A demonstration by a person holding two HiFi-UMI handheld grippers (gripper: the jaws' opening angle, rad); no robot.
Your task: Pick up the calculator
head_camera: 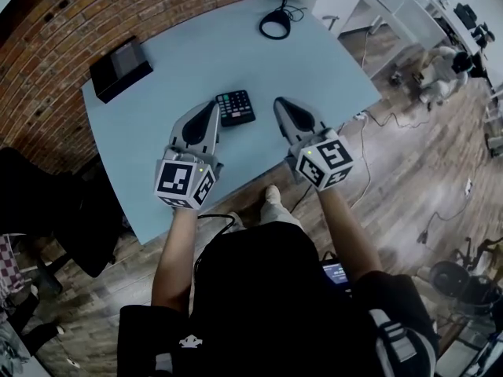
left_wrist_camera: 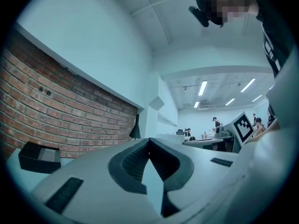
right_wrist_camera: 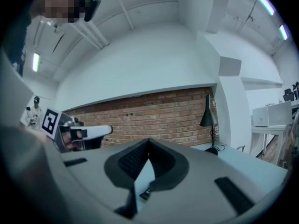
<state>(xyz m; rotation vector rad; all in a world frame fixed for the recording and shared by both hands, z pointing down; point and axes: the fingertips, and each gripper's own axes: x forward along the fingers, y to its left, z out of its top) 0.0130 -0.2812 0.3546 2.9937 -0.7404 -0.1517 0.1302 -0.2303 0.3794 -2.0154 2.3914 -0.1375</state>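
Note:
The black calculator (head_camera: pixel 236 107) lies flat on the pale blue table (head_camera: pixel 181 53), keys up. My left gripper (head_camera: pixel 213 105) is shut, its tip just beside the calculator's left edge; I cannot tell if it touches. To the calculator's right, a short gap away, my right gripper (head_camera: pixel 280 102) is shut and holds nothing. In the left gripper view the jaws (left_wrist_camera: pixel 149 140) meet at a point with nothing between them. The right gripper view shows the same closed tip (right_wrist_camera: pixel 149 140). Neither gripper view shows the calculator.
A black box (head_camera: pixel 119 67) sits at the table's back left by the brick wall. A black desk lamp's round base (head_camera: pixel 275 23) stands at the far edge. A dark chair (head_camera: pixel 47 210) is at the left, and cables (head_camera: pixel 369 132) trail on the wooden floor at the right.

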